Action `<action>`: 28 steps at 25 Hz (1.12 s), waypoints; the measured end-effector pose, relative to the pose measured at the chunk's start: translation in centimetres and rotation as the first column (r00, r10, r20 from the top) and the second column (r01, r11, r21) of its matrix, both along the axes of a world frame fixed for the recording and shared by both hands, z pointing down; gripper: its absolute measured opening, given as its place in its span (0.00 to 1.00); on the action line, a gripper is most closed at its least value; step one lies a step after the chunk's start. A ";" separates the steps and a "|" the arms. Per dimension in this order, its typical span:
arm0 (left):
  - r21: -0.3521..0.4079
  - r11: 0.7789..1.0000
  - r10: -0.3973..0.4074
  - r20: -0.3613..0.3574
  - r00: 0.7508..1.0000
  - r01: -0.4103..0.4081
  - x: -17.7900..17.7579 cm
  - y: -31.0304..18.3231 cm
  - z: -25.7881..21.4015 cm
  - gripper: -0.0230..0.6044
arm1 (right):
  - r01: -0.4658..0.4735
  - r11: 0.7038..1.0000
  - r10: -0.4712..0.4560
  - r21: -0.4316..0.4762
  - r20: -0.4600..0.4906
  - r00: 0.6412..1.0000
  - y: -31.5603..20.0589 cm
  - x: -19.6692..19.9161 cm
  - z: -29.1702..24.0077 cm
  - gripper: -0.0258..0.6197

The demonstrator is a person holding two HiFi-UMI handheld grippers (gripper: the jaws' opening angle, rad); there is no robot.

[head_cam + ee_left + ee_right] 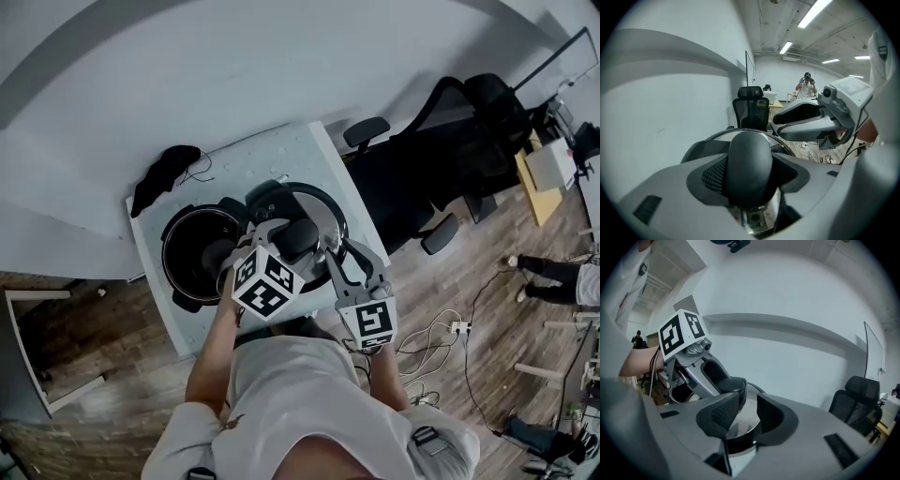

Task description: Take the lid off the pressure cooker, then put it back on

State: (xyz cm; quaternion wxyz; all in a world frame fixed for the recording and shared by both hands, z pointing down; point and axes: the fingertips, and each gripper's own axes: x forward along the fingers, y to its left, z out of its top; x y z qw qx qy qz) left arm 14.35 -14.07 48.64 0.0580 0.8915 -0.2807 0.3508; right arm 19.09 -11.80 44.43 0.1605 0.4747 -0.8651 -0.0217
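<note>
lid off and held in both grippers, to the right of the open pot

the left gripper (749,180) is clamped across the long black handle (750,159) of the round polished steel lid (319,202), and that handle runs straight away along the gripper's own line. the right gripper (747,416) has its jaws drawn narrow with the lid's far rim between them, and it looks pinched there. in the head view the lid sits over the right side of the white table (272,150). the wide black open pot (197,251) stands just beside it on the left, the left gripper's side. putting the lid back on would likely mean carrying it level across to the left until it is centred over the pot's mouth, then lowering it.
</note>
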 end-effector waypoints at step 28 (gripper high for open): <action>-0.128 0.989 -0.074 0.053 0.996 0.080 -15.6 0.5 1.0 0.47 | 0.174 0.984 -0.174 -0.023 0.013 0.985 -1.2 -13.7 0.2 0.23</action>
